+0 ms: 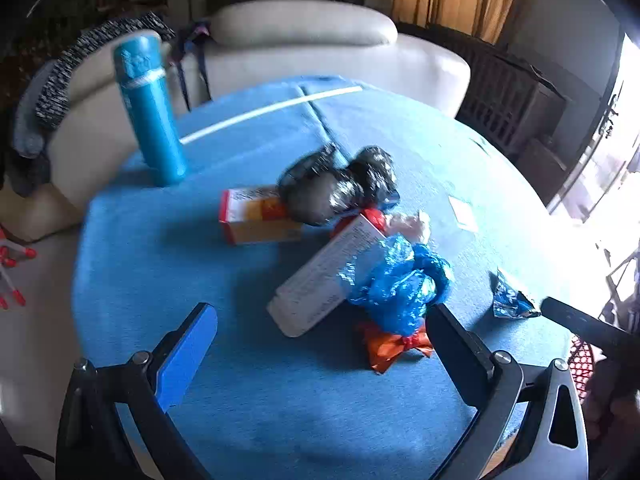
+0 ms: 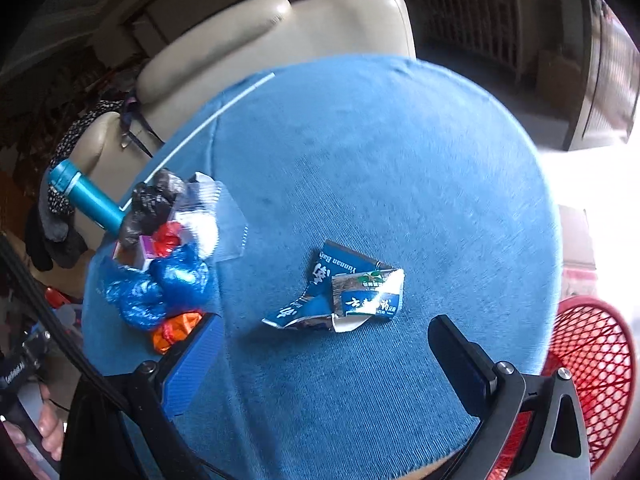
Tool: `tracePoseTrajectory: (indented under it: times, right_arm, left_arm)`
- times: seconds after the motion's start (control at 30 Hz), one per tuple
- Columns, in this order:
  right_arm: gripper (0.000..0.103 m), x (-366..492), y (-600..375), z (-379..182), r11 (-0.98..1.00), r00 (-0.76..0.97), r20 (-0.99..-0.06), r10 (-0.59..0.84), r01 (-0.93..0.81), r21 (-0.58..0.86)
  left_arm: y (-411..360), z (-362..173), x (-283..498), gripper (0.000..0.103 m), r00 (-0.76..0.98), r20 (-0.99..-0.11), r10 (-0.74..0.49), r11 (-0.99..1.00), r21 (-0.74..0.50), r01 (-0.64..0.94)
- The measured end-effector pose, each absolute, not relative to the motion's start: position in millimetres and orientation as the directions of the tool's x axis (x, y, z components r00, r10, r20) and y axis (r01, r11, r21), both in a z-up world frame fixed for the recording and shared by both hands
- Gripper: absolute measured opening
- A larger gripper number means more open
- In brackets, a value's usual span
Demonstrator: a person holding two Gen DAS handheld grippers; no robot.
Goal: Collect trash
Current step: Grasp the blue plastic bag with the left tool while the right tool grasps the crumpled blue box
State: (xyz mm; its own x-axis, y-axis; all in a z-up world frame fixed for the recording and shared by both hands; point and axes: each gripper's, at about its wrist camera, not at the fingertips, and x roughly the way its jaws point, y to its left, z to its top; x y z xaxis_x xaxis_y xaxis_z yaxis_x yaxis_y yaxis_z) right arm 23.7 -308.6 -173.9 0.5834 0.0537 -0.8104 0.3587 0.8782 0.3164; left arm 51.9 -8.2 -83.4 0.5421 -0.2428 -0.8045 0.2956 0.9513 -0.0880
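Right hand-held gripper spread wide, empty, torn blue carton just ahead btwn fingers on tabletop. Left hand-held gripper also spread, blue bag wad near its right finger.

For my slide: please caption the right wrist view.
Open right gripper above a flattened blue carton on the blue table.

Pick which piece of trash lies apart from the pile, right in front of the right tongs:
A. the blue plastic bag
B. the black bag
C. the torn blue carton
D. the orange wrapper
C: the torn blue carton lies alone on the blue table ahead of the open right tongs, away from the pile.
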Motion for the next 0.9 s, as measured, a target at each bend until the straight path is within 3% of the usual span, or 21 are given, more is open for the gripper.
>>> tracePoseTrajectory:
  times: [0.27,0.33,0.53,0.6,0.67,0.9]
  right_arm:
    - [0.103,41,-333,-197,0.792,0.574,-0.806,0.147,0.42,0.444]
    - [0.098,44,-334,-202,0.781,0.572,-0.803,0.167,0.421,0.462]
    - [0.081,60,-333,-210,0.79,0.558,-0.819,0.133,0.44,0.428]
    - [0.066,66,-331,-211,0.802,0.55,-0.828,0.108,0.444,0.4]
    - [0.059,71,-327,-211,0.826,0.536,-0.841,0.072,0.441,0.352]
    - [0.057,73,-319,-213,0.839,0.524,-0.849,0.058,0.435,0.326]
  left_arm:
    - [-31,-97,71,0.103,0.49,-0.82,-0.297,0.927,-0.123,0.355]
    - [-38,-101,74,0.102,0.476,-0.823,-0.311,0.92,-0.133,0.37]
    - [-48,-111,80,0.075,0.421,-0.838,-0.346,0.899,-0.169,0.403]
    - [-52,-115,81,0.06,0.404,-0.844,-0.352,0.895,-0.177,0.41]
    - [-53,-118,82,0.052,0.386,-0.847,-0.365,0.889,-0.195,0.414]
    - [-56,-117,74,0.034,0.386,-0.834,-0.394,0.872,-0.206,0.445]
